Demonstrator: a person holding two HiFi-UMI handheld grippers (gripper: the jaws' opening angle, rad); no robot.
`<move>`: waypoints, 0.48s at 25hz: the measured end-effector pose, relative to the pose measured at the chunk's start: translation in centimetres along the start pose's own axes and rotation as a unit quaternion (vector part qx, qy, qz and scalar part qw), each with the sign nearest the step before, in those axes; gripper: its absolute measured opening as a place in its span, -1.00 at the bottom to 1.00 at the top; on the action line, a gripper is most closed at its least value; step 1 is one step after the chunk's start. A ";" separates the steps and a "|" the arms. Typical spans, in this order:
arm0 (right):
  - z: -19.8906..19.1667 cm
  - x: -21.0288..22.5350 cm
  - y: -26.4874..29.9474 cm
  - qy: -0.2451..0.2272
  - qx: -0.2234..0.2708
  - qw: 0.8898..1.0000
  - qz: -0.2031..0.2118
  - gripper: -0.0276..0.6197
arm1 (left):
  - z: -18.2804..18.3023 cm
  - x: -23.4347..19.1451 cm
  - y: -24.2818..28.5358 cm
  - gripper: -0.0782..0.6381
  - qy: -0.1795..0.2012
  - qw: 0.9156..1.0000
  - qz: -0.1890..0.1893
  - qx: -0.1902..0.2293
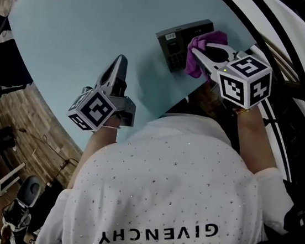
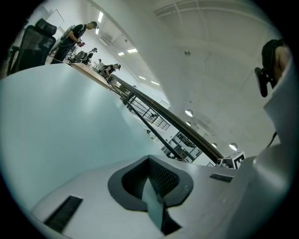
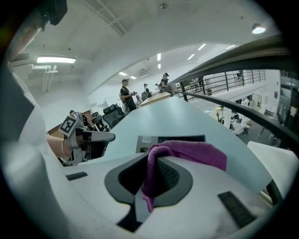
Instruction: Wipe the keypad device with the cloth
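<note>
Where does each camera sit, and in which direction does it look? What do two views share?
Head view: on the head, looking down at the table; shows shirt, left gripper, right gripper.
Left gripper view: on the left gripper, along its shut, empty jaws over the table; shirt at right.
Right gripper view: on the right gripper, along jaws shut on the cloth toward the device; left hand shows.
Shared: head and right gripper views show cloth, device, left gripper.

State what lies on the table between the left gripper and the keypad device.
Nothing. In the head view, only bare blue table separates the left gripper from the keypad device.
</note>
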State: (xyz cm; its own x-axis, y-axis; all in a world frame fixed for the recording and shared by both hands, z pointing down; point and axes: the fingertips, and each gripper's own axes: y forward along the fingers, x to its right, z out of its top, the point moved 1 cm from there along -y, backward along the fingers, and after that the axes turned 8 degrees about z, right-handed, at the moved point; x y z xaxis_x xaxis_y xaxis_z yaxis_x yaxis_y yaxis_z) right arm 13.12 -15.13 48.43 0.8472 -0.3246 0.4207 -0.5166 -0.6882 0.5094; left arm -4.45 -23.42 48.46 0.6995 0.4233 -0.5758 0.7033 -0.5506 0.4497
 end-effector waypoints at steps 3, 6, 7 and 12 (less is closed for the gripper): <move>0.1 -2.6 1.6 -0.011 -0.019 1.000 0.003 -0.83 | 0.8 -0.6 -2.8 -0.77 0.016 1.000 -0.021 -0.007; 0.5 -4.9 2.6 -0.024 -0.037 0.999 -0.004 -0.83 | 1.4 -1.0 -6.0 -0.77 0.044 0.998 -0.045 -0.021; 0.8 -5.6 2.8 -0.028 -0.043 0.999 -0.009 -0.83 | 1.6 -1.0 -6.9 -0.77 0.056 0.997 -0.051 -0.027; 0.7 -7.0 3.8 -0.008 -0.030 0.999 -0.024 -0.83 | 2.0 -1.0 -9.4 -0.77 0.085 0.993 -0.073 -0.042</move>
State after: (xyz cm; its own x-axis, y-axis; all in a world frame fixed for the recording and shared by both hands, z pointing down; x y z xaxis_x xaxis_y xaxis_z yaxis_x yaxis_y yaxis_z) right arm 5.35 -15.91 46.89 0.8728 -0.3033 0.3825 -0.4816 -0.6626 0.5736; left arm -12.01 -20.09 43.40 0.5954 0.6134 -0.5189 0.8020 -0.4157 0.4290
